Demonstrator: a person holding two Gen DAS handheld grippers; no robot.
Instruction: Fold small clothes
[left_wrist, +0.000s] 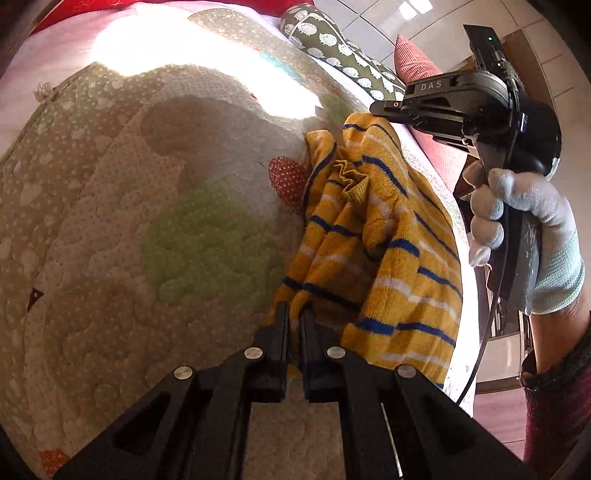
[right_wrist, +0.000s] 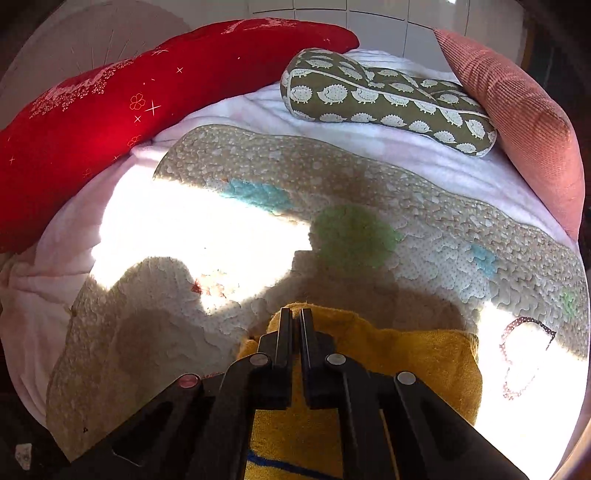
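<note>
— Black fingers of the left gripper (left_wrist: 294, 314) fill the bottom of the left wrist view. What are they doing?

— They are pinched almost together on the near edge of the yellow garment (left_wrist: 373, 236), a terry piece with blue and white stripes. A fold of the cloth sits between the two fingers.

— Where does that garment lie?

— On the quilted mat (left_wrist: 110, 221), a beige cover with white dots and green, blue and red patches. It is bunched and creased, with a gathered cuff showing near its middle, and it sits toward the mat's right side.

— And the right gripper (right_wrist: 295, 321)?

— In its own view the jaws are drawn close with only a thin slit between them, the tips resting over the yellow garment's (right_wrist: 388, 354) far edge. I cannot tell whether cloth is caught in the slit. From the left wrist view the same tool (left_wrist: 384, 108) hangs at the garment's far corner, held by a right hand (left_wrist: 517, 221) in a white glove.

— What lies around?

— A hedgehog-print bolster (right_wrist: 388, 99) lies at the far end on the pale pink blanket (right_wrist: 424, 158), touching a ribbed pink cushion (right_wrist: 517, 122) on the right. A red cushion (right_wrist: 129, 99) with white sparkles curves along the left. Strong sunlight whitens a patch of the mat, with dark shadows of the tools beside it.
</note>
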